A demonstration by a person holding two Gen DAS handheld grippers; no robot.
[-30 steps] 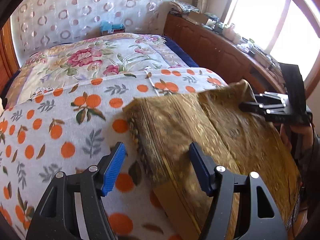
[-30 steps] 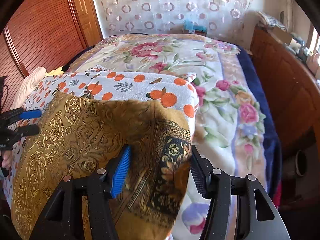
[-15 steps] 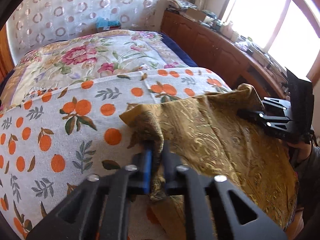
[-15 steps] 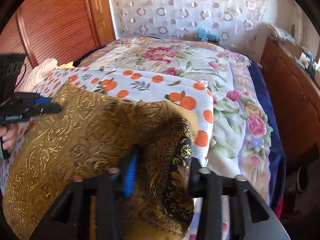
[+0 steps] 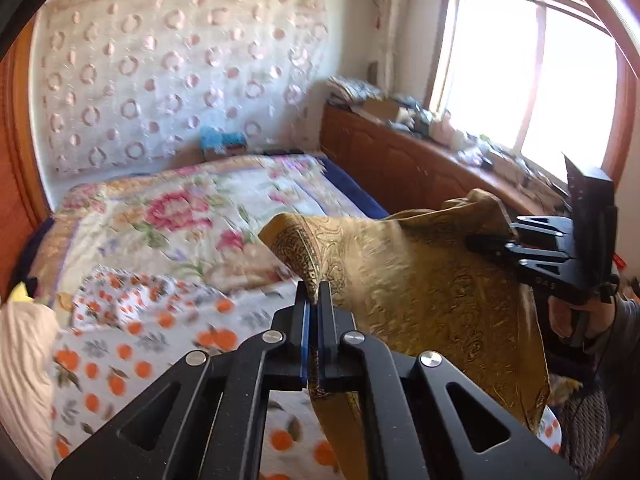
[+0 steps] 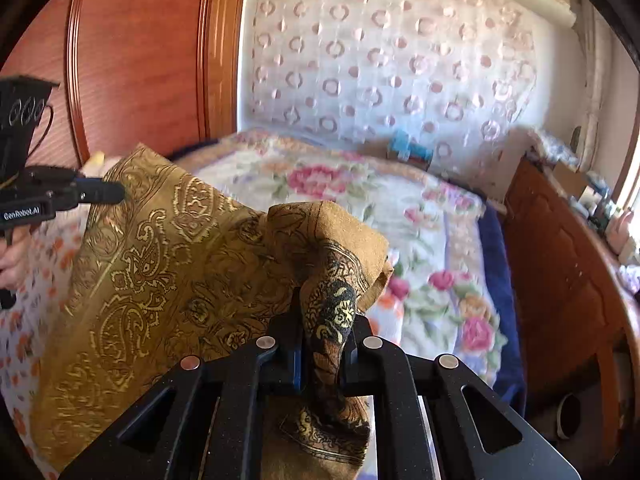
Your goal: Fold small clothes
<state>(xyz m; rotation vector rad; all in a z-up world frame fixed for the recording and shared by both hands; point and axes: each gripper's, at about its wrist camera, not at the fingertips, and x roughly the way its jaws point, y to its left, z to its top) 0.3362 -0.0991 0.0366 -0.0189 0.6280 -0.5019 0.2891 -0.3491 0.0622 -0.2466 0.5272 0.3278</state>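
Observation:
A gold paisley cloth [image 5: 432, 292] hangs in the air over the bed, stretched between both grippers. My left gripper [image 5: 314, 294] is shut on one corner, a thin edge of fabric pinched between its blue pads. In the right wrist view the same cloth [image 6: 168, 264] spreads to the left, up to the left gripper [image 6: 116, 192]. My right gripper [image 6: 323, 320] has a thick bunch of the dark-bordered corner between its jaws, which are closing and press on it. The right gripper [image 5: 486, 242] also shows at the cloth's far corner, with a hand on its grip.
Below lies an orange-print towel [image 5: 132, 340] on a floral blanket [image 5: 180, 208]. A wooden cabinet [image 5: 400, 168] with clutter on top runs along the right under the window. A pale pillow [image 5: 24, 352] sits at the left. A blue box [image 6: 410, 150] rests by the curtain.
Both grippers went from open around the cloth's near corners to shut on them. They then rose and lifted the cloth off the towel.

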